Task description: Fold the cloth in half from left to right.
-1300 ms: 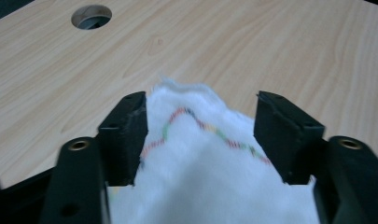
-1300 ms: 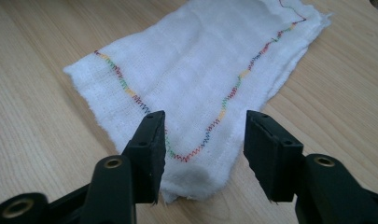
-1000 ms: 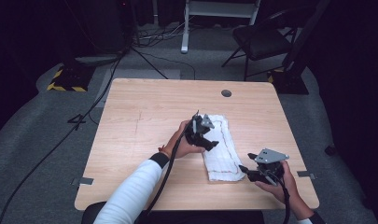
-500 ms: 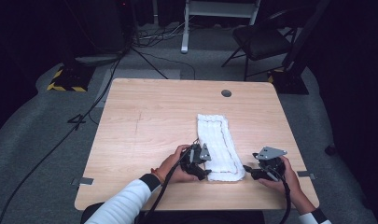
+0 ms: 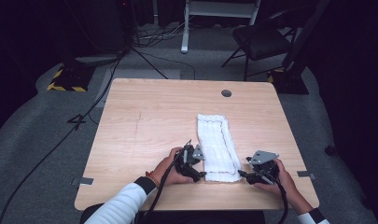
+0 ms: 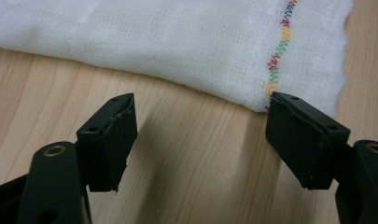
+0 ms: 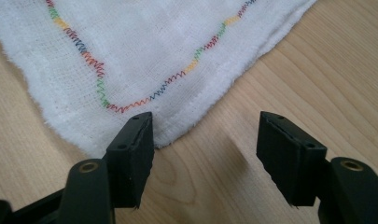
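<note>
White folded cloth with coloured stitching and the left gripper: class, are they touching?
Cannot tell. In the left gripper view, the open left gripper has one fingertip overlapping the white cloth corner, with no plain contact or gap.

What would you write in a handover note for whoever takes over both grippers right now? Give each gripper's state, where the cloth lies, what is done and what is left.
Left gripper: open, nothing between the jaws, low over the table at the cloth's near left corner.
Right gripper: open, holding nothing, at the near right corner.
Cloth: white, folded into a long strip, flat on the table, running away from the person; coloured stitching at the near end.
Done: the cloth appears folded lengthwise; both grippers in place at the near corners.
Left: probably grip both corners and fold the near end over.
</note>
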Motion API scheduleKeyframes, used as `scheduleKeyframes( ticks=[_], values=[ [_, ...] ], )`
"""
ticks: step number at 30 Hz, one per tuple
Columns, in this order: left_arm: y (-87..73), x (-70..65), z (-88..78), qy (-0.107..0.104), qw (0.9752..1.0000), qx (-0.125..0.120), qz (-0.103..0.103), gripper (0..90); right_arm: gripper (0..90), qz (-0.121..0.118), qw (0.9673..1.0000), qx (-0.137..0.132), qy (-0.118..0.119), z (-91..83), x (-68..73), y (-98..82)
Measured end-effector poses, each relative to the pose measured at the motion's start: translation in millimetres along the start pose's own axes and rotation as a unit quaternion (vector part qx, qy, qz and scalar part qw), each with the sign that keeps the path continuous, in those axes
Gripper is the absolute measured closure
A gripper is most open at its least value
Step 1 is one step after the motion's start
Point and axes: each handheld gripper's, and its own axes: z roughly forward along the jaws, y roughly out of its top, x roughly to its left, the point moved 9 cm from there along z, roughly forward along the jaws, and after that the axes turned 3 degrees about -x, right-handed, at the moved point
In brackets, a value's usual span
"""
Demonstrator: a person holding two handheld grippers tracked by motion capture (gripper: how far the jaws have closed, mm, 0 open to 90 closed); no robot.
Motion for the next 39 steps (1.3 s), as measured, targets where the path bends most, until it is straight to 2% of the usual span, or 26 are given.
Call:
scheduleKeyframes(
  ticks=[2,7,8,10,12,16,18,19,24,29,36,38,39],
  values=[
    [-2.0,-0.9,-2.1,0.004,1.0000,0.002,0.000,25.1,37.0,-0.004,1.0000,0.003,-0.001,-0.5,1.9,0.4],
    [-2.7,-0.6,-1.8,0.003,0.9999,-0.001,-0.017,24.2,37.2,-0.010,0.9999,0.005,-0.003,-0.7,4.5,1.3],
    [-1.4,-1.4,-2.2,0.004,0.9998,-0.005,-0.019,24.2,37.2,-0.009,1.0000,0.004,-0.002,-0.4,5.1,1.7],
    [5.5,-3.1,-5.1,-0.001,0.9994,-0.028,-0.022,24.3,37.4,-0.007,1.0000,0.003,0.001,-0.1,7.0,2.3],
    [11.5,-4.4,-6.2,0.003,0.9990,-0.041,-0.019,24.3,37.4,-0.013,0.9999,0.003,0.003,0.0,8.8,2.8],
    [9.9,-9.8,2.3,0.009,0.9998,-0.019,-0.005,25.6,37.5,-0.019,0.9998,0.003,0.004,0.7,14.3,4.9],
    [9.3,-12.6,2.1,0.002,0.9998,-0.021,-0.003,29.7,37.8,-0.023,0.9997,0.002,0.003,0.9,16.5,5.8],
    [8.2,-13.0,1.3,0.002,0.9998,-0.020,-0.005,33.1,37.9,-0.025,0.9997,0.002,0.004,0.8,17.8,6.2],
    [1.7,-15.1,-2.2,0.007,0.9997,-0.020,-0.015,33.8,37.9,-0.026,0.9996,0.000,0.012,1.3,23.9,7.8],
    [-5.6,-21.8,-10.6,0.028,0.9994,-0.016,0.010,34.3,36.8,-0.040,0.9989,-0.005,0.025,1.5,33.7,10.3],
    [-13.7,-20.3,-19.8,0.034,0.9993,-0.010,-0.008,30.9,32.8,-0.039,0.9981,-0.005,0.048,1.5,38.9,11.8],
    [-10.2,-16.0,-22.2,0.031,0.9990,-0.022,-0.024,28.6,32.8,-0.037,0.9981,-0.010,0.049,0.2,36.4,13.6],
    [-8.6,-13.4,-23.4,0.032,0.9988,-0.025,-0.025,28.5,32.8,-0.033,0.9982,-0.017,0.047,-1.0,33.4,16.2]
  ],
)
